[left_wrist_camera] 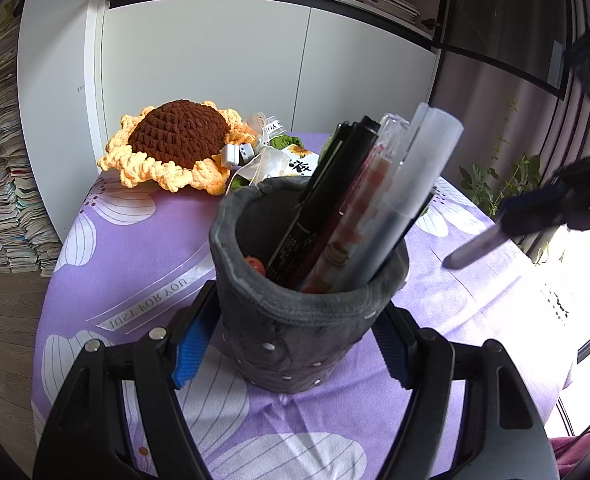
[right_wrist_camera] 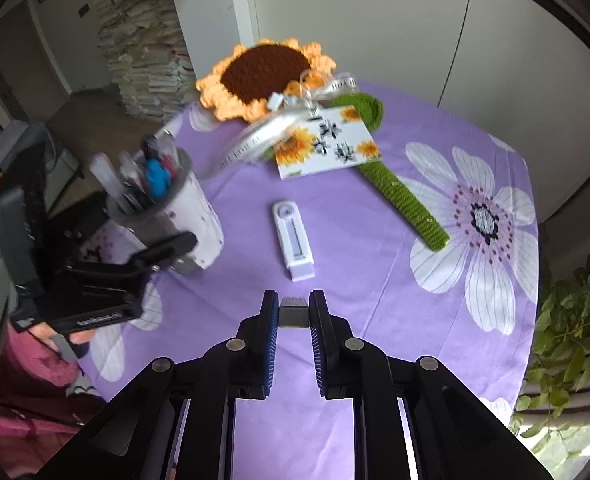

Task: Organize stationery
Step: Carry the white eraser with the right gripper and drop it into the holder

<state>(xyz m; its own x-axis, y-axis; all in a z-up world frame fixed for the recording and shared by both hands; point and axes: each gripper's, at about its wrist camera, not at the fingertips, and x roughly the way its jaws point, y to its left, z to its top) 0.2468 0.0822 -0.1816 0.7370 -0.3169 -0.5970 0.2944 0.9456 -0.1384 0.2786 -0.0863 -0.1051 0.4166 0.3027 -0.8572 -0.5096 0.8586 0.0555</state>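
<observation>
- Purple floral tablecloth [right_wrist_camera: 375,240]: carries every item listed.
- Crocheted sunflower [right_wrist_camera: 265,74]: lies beyond the holder, at the cloth's far edge.
- Grey fabric pen holder [left_wrist_camera: 295,320]: upright, packed with pens [left_wrist_camera: 347,208] leaning right; left gripper [left_wrist_camera: 295,344] clamps its sides.
- White correction tape [right_wrist_camera: 293,240]: flat, right of the holder.
- Right gripper [right_wrist_camera: 293,312]: pinches a grey pen [left_wrist_camera: 475,246], beside the holder.

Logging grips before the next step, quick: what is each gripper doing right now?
Left gripper: closed on the grey pen holder.
Right gripper: closed on a grey pen, held above the purple tablecloth.
</observation>
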